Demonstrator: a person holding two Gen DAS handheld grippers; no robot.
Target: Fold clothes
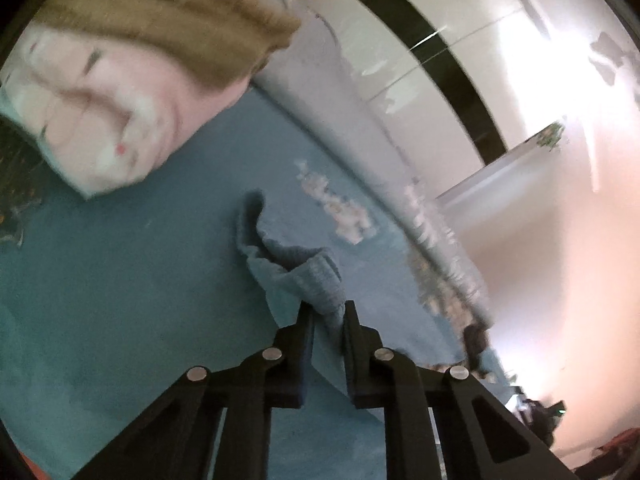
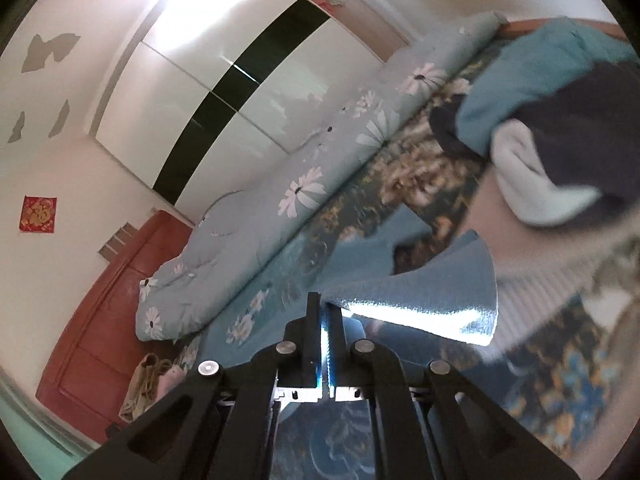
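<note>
A blue knit garment (image 1: 132, 280) is held over a bed, filling the lower left of the left wrist view. My left gripper (image 1: 327, 309) is shut on a ribbed cuff or hem of it (image 1: 316, 280), which bunches up just beyond the fingertips. In the right wrist view the same blue garment (image 2: 420, 300) stretches to the right from my right gripper (image 2: 324, 304), whose jaws are shut on its edge. The cloth hangs taut and lifted off the bed.
A folded pile of clothes, tan over pale pink (image 1: 120, 80), lies beyond the garment. A rolled light-blue floral duvet (image 2: 288, 200) runs along the bed by a white wardrobe (image 2: 224, 92). More clothes, teal, dark and white (image 2: 552, 128), lie at right.
</note>
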